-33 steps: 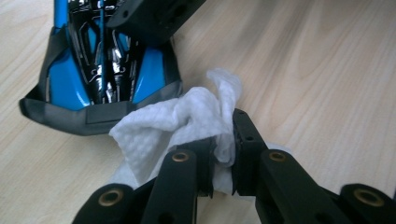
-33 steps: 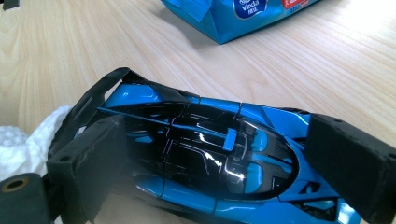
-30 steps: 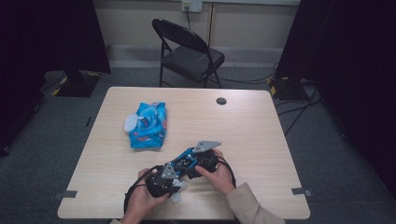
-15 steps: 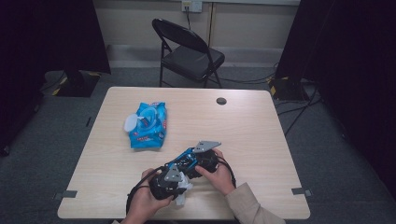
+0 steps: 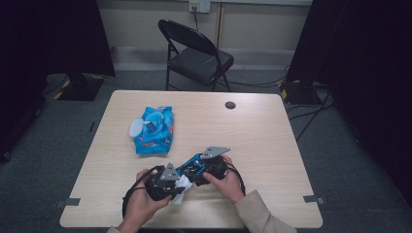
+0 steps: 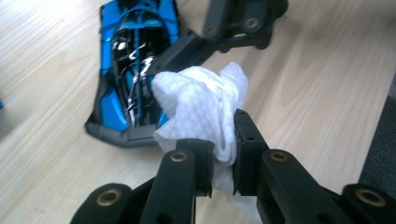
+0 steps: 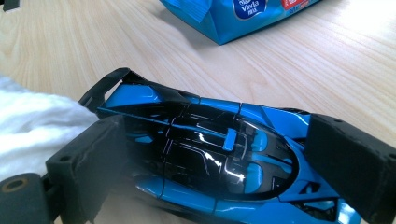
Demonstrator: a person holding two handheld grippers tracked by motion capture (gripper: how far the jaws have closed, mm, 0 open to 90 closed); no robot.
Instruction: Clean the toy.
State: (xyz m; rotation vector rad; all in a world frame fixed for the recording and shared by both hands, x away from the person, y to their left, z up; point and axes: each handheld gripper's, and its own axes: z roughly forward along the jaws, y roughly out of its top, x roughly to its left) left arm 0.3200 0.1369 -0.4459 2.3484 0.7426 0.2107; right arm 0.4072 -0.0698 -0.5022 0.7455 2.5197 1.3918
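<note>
High view, wipes pack (image 5: 153, 129) w/ flap open (table (image 5: 262, 141)), chair (image 5: 197, 53) behind

One blue-and-black toy car (image 7: 210, 163), one crumpled white wipe (image 6: 201, 109), one blue plastic wipes pack (image 5: 154, 129), one black folding chair (image 5: 197, 53).

Blue wipes pack (image 7: 243, 14), white-on-blue oval label reading "Venda", smaller print below seemingly illegible

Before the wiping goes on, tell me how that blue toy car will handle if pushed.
The blue toy car looks glossy, so probably slippery against the white wipe. It sits low and flat, so it is unlikely to tip. The right gripper clamps its sides, likely stopping it from sliding.
</note>
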